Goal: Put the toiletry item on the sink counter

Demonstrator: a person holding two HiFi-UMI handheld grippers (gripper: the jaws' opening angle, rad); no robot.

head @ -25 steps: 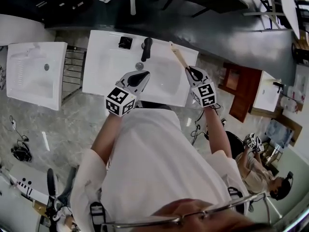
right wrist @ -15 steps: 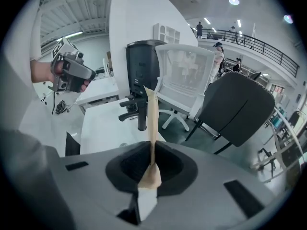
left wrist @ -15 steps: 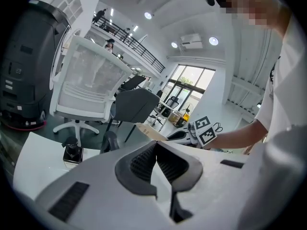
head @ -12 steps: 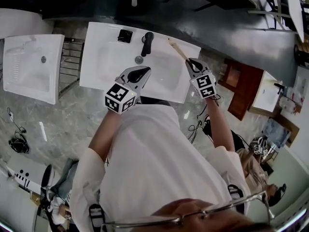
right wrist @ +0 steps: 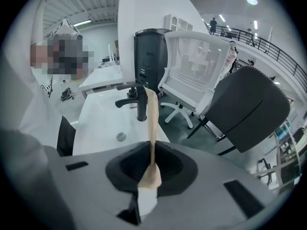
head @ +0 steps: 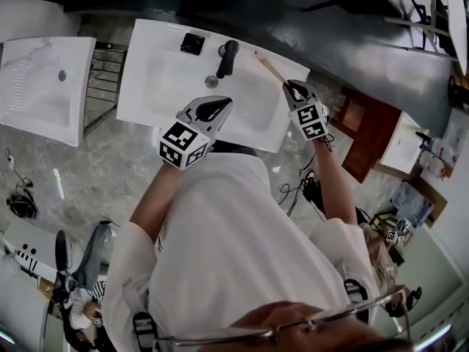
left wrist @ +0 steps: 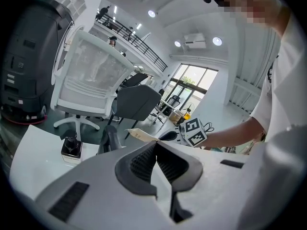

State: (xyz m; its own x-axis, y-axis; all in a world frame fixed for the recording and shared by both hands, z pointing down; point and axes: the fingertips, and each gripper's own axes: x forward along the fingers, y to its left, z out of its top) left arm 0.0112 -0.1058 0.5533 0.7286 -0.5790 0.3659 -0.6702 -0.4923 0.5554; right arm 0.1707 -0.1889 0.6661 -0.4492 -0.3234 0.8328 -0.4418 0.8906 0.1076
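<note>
The toiletry item [head: 272,69] is a long, thin tan paper packet. My right gripper [head: 292,89] is shut on its near end, and the packet sticks out over the back right corner of the white sink counter [head: 157,86]. In the right gripper view the toiletry item [right wrist: 151,121] rises straight out of the right gripper [right wrist: 152,147] toward the black faucet [right wrist: 139,102]. My left gripper [head: 211,110] hovers over the basin's front edge, shut with nothing in it. In the left gripper view the left gripper [left wrist: 156,149] has its pads meeting.
A black faucet [head: 227,56], a drain [head: 211,81] and a black-topped soap dispenser [head: 192,43] sit along the back of the sink. A second white basin [head: 44,86] stands to the left beyond a metal rack [head: 102,97]. Office chairs [right wrist: 192,75] stand behind the sink.
The head view has drifted a little. Both grippers stay in nearly the same places over the sink, the right one still shut on the packet.
</note>
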